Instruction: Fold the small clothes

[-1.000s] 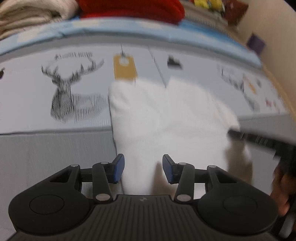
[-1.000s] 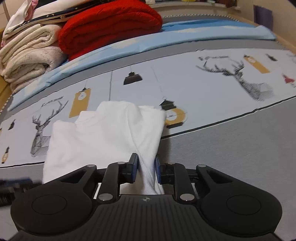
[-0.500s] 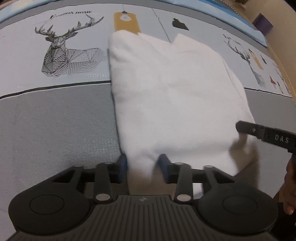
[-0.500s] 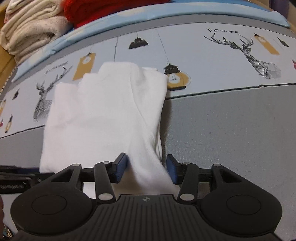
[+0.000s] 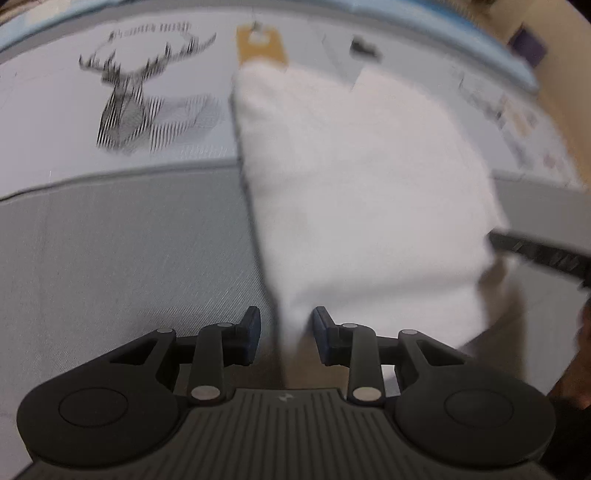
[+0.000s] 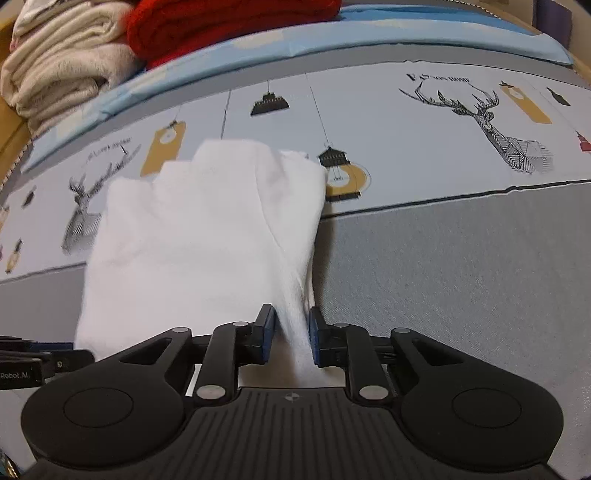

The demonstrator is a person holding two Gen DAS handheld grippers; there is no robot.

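Two claws sit at the near edge of one small white cotton garment (image 6: 207, 236), and our worry is an uneven hold. We see the left claw (image 5: 286, 334) with its jaws closing and the near-left corner of the cloth between them; a clear gap shows beside the left pad, so we judge the pads are not yet pressing. If we lift before that corner is caught, it would slip out and the fold would come out crooked. The right claw (image 6: 291, 336) has its blue pads (image 6: 266, 332) nearly together around a bunched strip of the near-right corner; the cloth touches the right pad, yet whether it is truly pinched we cannot tell. That twisted strip could carry a crease up the garment, and a hard pull from one side alone could drag the whole piece across the bedsheet printed with stags and lamps (image 6: 424, 122). In the left wrist view the garment spreads from 12 o'clock round to 2 o'clock of the claw, its left edge running straight up from the gap. In the right wrist view it spreads from 10 o'clock to 12 o'clock. Folded cream blankets (image 6: 62, 66) and a red knitted blanket (image 6: 229, 22) lie well apart, at 11 o'clock.
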